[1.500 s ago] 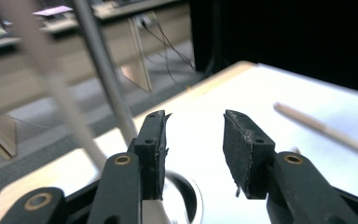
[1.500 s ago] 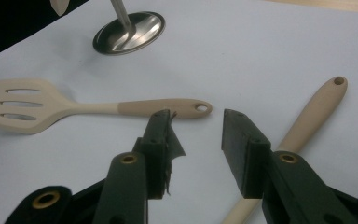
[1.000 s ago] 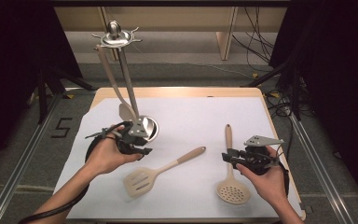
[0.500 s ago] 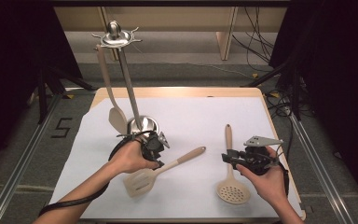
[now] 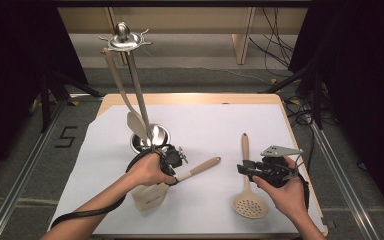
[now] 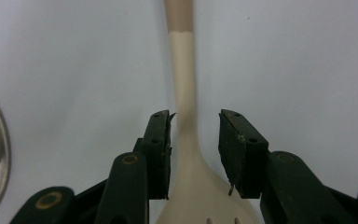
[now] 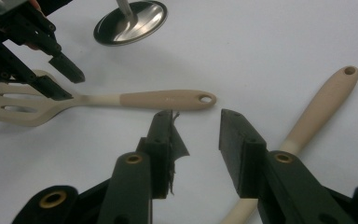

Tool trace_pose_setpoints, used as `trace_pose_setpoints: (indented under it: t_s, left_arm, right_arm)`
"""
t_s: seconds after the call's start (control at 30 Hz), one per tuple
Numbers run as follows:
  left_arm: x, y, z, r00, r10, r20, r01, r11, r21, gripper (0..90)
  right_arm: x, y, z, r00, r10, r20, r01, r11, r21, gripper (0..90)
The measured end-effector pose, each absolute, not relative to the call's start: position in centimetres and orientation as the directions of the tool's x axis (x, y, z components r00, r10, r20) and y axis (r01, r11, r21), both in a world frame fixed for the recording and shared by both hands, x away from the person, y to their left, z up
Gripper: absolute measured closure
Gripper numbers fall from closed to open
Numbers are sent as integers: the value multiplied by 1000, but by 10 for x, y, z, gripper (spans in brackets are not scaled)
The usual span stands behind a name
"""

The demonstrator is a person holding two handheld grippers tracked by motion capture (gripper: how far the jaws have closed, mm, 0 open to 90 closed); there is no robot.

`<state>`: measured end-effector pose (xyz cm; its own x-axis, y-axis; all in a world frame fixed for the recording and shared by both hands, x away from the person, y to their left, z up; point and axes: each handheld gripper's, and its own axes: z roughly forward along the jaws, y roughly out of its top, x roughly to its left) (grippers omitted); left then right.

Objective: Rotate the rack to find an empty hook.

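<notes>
A beige slotted spatula (image 5: 152, 194) lies on the white sheet with its handle pointing right. My left gripper (image 5: 174, 169) is down over its neck. In the left gripper view the open jaws (image 6: 193, 116) straddle the spatula's neck (image 6: 185, 126), with a gap on each side. A beige skimmer spoon (image 5: 249, 205) lies to the right. My right gripper (image 5: 243, 168) hovers beside its handle, open with nothing between the jaws (image 7: 196, 114). The right gripper view takes in the spatula (image 7: 144, 99), the left gripper (image 7: 58, 79) and the skimmer's handle (image 7: 324, 100).
A metal utensil stand (image 5: 151, 137) rises behind the left hand, with a beige turner (image 5: 132, 117) hanging from its top ring. Its shiny base (image 7: 130, 21) sits close to the spatula. The white sheet (image 5: 205, 120) covers a wooden table.
My left hand moved right and down from beside the stand's base onto the slotted spatula's neck. The right hand stayed where it was.
</notes>
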<state>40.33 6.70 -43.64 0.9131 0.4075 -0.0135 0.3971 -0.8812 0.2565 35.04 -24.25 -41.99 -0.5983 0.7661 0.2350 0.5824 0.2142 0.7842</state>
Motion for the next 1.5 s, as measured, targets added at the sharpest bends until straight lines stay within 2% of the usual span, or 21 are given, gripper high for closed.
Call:
trace_pose_setpoints:
  t_s: [0.23, 0.3, 0.4, 0.63, 0.73, 0.8, 0.9, 1.0, 1.07, 1.13, 1.2, 1.43, 1.5]
  left_arm:
    - [408, 60, -448, 912, 411, 7, 402, -894, 198, 637]
    - [405, 59, -451, 891, 453, -12, 449, -879, 163, 638]
    - [408, 57, -457, 907, 422, -15, 419, -895, 151, 640]
    - [412, 53, -459, 911, 411, -3, 407, -902, 144, 657]
    - [414, 50, -458, 911, 412, -14, 411, -904, 117, 696]
    - [416, 49, -458, 905, 425, -23, 425, -899, 101, 714]
    - [417, 47, -457, 898, 439, -26, 440, -894, 81, 760]
    - [416, 46, -458, 895, 446, -1, 445, -892, 85, 769]
    - [414, 46, -458, 893, 451, 0, 449, -889, 90, 771]
    - [414, 49, -458, 889, 459, -9, 457, -883, 109, 774]
    - [414, 54, -457, 886, 462, -28, 461, -877, 133, 776]
    - [412, 65, -457, 883, 466, -64, 469, -862, 193, 779]
    - [412, 68, -457, 885, 462, -63, 464, -858, 218, 778]
  right_arm:
    - [351, -244, -419, -609, 757, 238, 588, 229, 776, 659]
    - [351, -244, -420, -608, 759, 233, 588, 233, 775, 658]
    - [351, -242, -421, -598, 762, 248, 593, 214, 776, 657]
    - [352, -245, -420, -626, 750, 213, 577, 260, 774, 656]
    - [353, -245, -421, -625, 751, 212, 579, 264, 772, 656]
    - [351, -242, -420, -611, 749, 257, 609, 238, 756, 656]
    - [352, -244, -421, -627, 748, 219, 579, 258, 774, 656]
    - [352, -246, -421, -626, 752, 207, 577, 269, 771, 656]
    - [352, -245, -422, -635, 735, 239, 584, 253, 772, 656]
    - [352, -246, -421, -629, 751, 201, 569, 268, 778, 656]
    - [350, -245, -420, -614, 754, 235, 594, 245, 766, 656]
    - [351, -244, -420, -608, 759, 234, 600, 246, 761, 654]
    - [353, -245, -421, -626, 753, 206, 573, 264, 776, 654]
